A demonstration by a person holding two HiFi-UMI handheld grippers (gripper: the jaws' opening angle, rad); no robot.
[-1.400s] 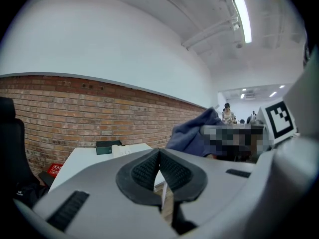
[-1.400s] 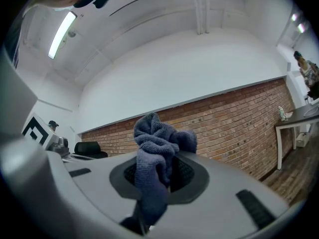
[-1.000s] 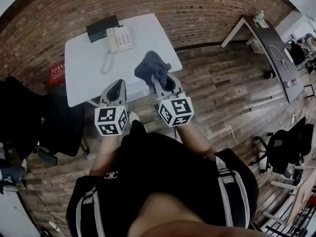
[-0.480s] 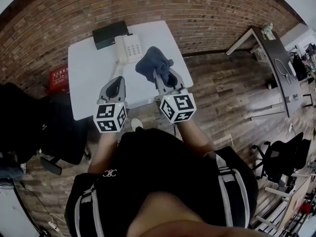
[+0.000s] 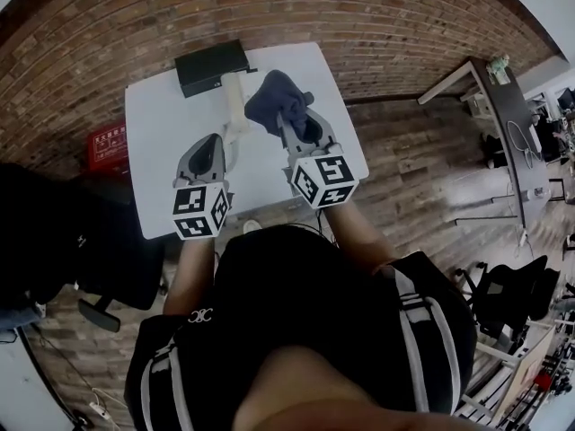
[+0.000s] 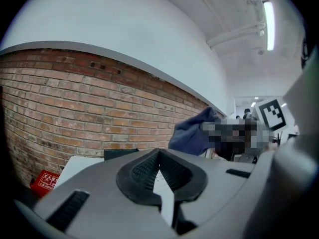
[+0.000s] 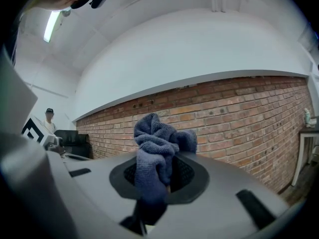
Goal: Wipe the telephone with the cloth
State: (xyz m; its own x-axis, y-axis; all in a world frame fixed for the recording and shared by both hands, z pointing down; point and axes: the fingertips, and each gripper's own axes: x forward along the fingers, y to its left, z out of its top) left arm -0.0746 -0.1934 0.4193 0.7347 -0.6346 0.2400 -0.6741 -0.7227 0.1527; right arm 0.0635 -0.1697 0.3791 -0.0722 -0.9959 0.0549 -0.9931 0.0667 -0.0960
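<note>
- Two grippers are up over the white table (image 5: 162, 151), w/ the head view looking steeply down on both.
- R gripper (image 5: 286, 122) is clamped on the dark blue cloth (image 5: 277, 99). The R gripper view shows its jaws pinching the lower part, and the rest bunches up above the pads.
- In the head view the cloth sits at the telephone's right side and overlaps its edge. Touching or not, can't tell.
- The telephone (image 5: 235, 95) is cream and lies toward the table's far end, just in front of a black box (image 5: 211, 67). The cloth partly hides it.
- L gripper (image 5: 214, 144) has its jaws together w/ nothing btwn them. The L gripper view shows the ribbed pads meeting at the tip.
- L gripper hangs over the table to the left of the phone and nearer the person, apart from the cloth.
- The L gripper view also catches the cloth off to the right, the black box just past the pads, and a brick wall (image 6: 75, 98) behind.
- A red item (image 5: 106, 137) sits low by the wall, left of the table.
- A dark desk (image 5: 503, 106) stands well apart on the wood floor, far right.
</note>
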